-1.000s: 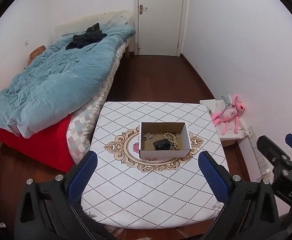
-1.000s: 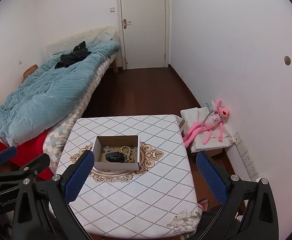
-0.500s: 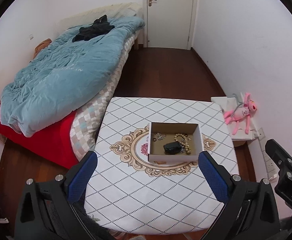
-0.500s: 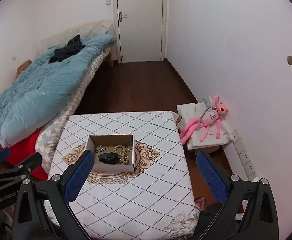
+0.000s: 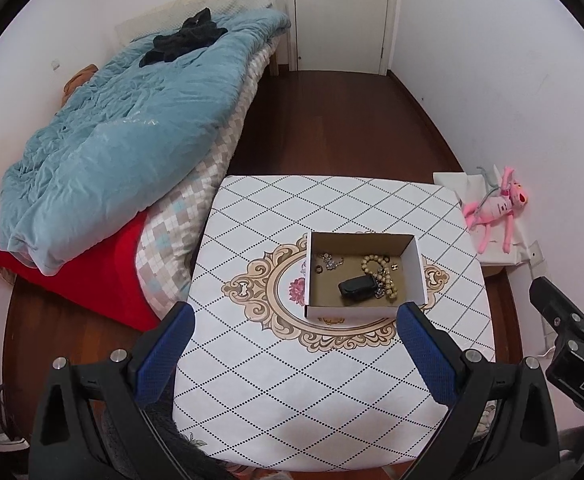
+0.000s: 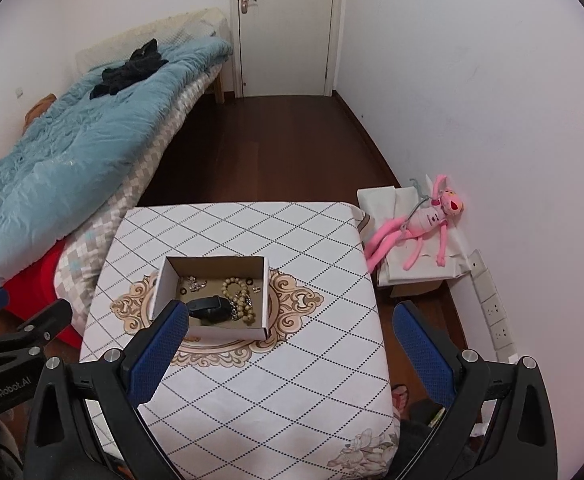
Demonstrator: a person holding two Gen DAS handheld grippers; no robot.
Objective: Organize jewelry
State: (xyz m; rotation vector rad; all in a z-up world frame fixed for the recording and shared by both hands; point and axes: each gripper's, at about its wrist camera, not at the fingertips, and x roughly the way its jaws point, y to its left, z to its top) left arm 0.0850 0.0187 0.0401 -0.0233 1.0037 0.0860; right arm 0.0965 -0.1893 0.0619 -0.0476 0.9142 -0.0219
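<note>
Your left hand-held gripper [image 5: 292, 350] and right hand-held gripper [image 6: 288, 340] hang released above the bench [image 5: 332, 400], jewelry box [image 5: 362, 276] centred. The beads [image 5: 380, 276] seem tangled with a chain; snatch one and you may drag both out.

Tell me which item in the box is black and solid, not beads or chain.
The black case, lying beside the beige bead bracelet; everything else there is beads, chain, or small rings.
</note>
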